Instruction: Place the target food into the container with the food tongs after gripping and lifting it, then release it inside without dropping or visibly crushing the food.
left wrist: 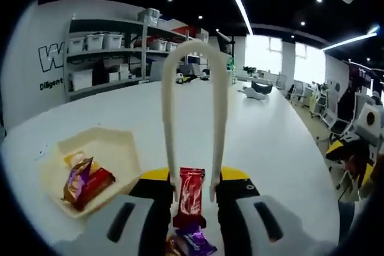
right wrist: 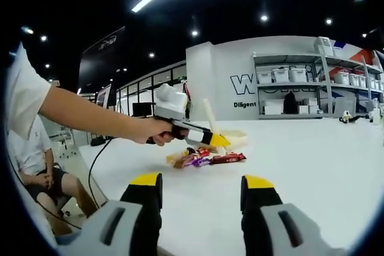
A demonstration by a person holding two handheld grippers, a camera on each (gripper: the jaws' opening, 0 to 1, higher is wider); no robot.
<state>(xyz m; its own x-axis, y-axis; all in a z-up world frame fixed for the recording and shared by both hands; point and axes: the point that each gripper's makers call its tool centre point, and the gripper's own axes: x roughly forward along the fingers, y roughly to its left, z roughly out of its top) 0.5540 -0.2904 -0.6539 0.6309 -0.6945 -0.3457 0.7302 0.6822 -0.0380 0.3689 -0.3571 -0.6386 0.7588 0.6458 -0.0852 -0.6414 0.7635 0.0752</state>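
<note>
Cream food tongs [left wrist: 193, 52] rise from my left gripper [left wrist: 195, 178], whose jaws are shut on the two tong arms. A red candy bar [left wrist: 192, 199] stands upright between the tong tips; I cannot tell whether they pinch it. Just below lies a purple-wrapped candy [left wrist: 195, 241]. The cream clamshell container [left wrist: 123, 148] sits open to the left, with a purple-gold candy [left wrist: 78, 178] and a red one [left wrist: 96, 185] inside. In the right gripper view a hand holds the left gripper [right wrist: 204, 136] over a candy pile [right wrist: 204, 160]. My right gripper [right wrist: 201, 193] hangs open and empty.
The white table [left wrist: 270, 142] stretches far ahead and to the right. Shelves with storage bins [left wrist: 102, 43] line the back wall. A seated person [right wrist: 36, 166] is at the table's left edge, and a black cable [right wrist: 96, 166] trails off it.
</note>
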